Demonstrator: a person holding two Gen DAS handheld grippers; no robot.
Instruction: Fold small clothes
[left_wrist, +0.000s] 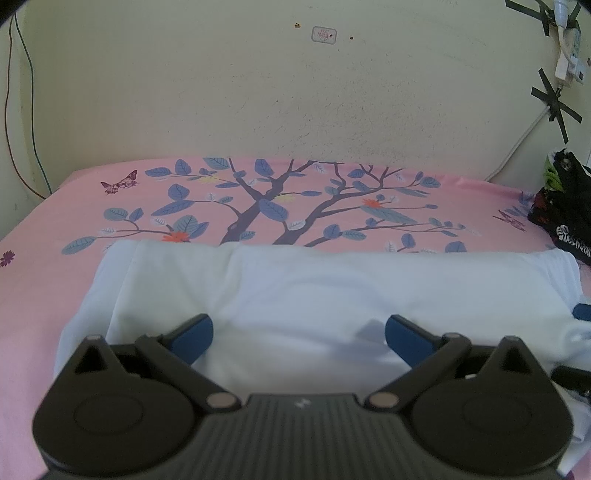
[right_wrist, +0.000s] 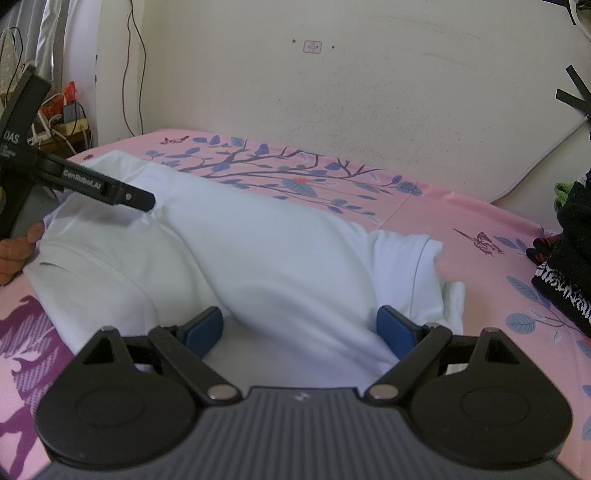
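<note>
A white garment (left_wrist: 295, 295) lies partly folded on the pink bedsheet (left_wrist: 74, 206), with its far edge as a rounded fold. My left gripper (left_wrist: 299, 336) stands open just above its near part, blue pads (left_wrist: 194, 338) wide apart with only cloth below. In the right wrist view the same white garment (right_wrist: 258, 251) bulges up between the blue pads (right_wrist: 395, 330) of my right gripper (right_wrist: 299, 328), which is open around the cloth. The left gripper's black body (right_wrist: 85, 181) shows at the left, held by a hand (right_wrist: 18, 251).
A pile of dark clothes (left_wrist: 565, 206) sits at the bed's right edge, also seen as dark clothes (right_wrist: 569, 266) in the right wrist view. A cream wall (left_wrist: 295, 92) backs the bed. Cables and clutter (right_wrist: 62, 114) stand at the far left.
</note>
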